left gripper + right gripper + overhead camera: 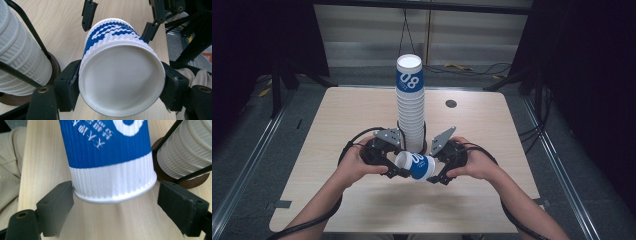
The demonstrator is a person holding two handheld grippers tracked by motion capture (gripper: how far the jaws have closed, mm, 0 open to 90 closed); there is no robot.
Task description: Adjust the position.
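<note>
Pale wooden table [337, 130], dark surroundings

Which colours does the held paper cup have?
Blue with white print and a white ribbed band, the paper cup shows best in the right gripper view.

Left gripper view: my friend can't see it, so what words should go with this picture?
A blue and white paper cup lies sideways, clamped between two black jaws, one end facing the camera. A tall stack of white cups in a wire holder stands at left on the wooden table.
</note>
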